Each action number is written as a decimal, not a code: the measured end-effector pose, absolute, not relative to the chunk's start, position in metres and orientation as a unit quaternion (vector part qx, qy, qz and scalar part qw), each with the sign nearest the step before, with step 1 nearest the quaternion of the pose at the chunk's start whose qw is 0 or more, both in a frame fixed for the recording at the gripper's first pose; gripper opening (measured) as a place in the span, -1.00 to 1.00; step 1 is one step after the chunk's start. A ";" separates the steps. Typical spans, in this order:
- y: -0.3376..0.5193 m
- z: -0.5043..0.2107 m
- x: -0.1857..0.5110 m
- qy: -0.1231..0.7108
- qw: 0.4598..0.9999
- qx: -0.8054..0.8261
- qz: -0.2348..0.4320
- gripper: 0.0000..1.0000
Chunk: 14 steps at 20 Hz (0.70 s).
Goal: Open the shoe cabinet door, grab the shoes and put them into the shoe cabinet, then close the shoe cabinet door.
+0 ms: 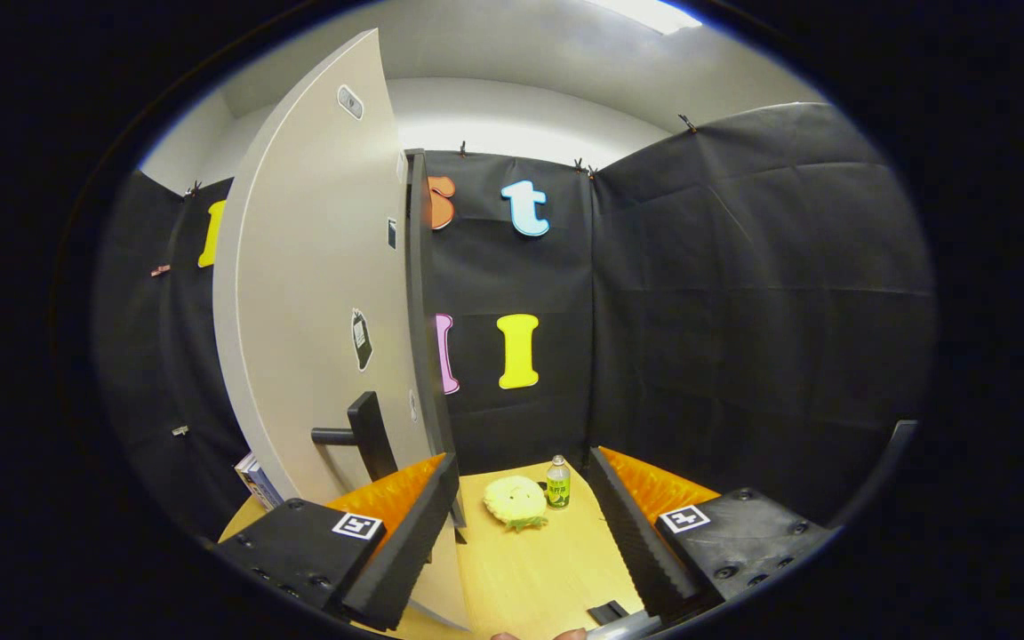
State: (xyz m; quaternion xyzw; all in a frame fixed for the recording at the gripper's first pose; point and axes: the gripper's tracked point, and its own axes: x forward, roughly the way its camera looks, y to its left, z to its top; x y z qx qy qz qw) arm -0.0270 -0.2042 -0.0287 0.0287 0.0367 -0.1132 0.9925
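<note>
The shoe cabinet door point(316, 293) is a tall pale panel that rises left of my fingers and stands very close. A dark strip point(419, 311) runs down its right edge; how far the door stands open I cannot tell. Its black bar handle point(361, 436) sticks out low on the panel, just above and beyond my left finger point(405, 524). My gripper point(521, 462) is open, fingers spread wide, with nothing between them. The right finger point(632, 524) hangs over the wooden table point(530, 578), apart from the door.
Beyond the fingertips, a yellow plush toy point(515, 500) and a small green bottle point(557, 483) sit on the table by the booth wall. Books point(254, 480) lean left of the door's foot. A small black piece point(608, 612) lies near the front edge, beside a person's fingertip point(565, 634).
</note>
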 end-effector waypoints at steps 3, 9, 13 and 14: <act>-0.164 -0.031 -0.028 0.037 0.994 0.032 -0.095 0.94; -0.080 -0.039 -0.009 0.044 0.997 0.033 -0.045 0.95; -0.032 -0.043 0.010 0.050 0.998 0.039 -0.009 0.95; -0.020 -0.043 0.014 0.051 0.998 0.044 0.002 0.95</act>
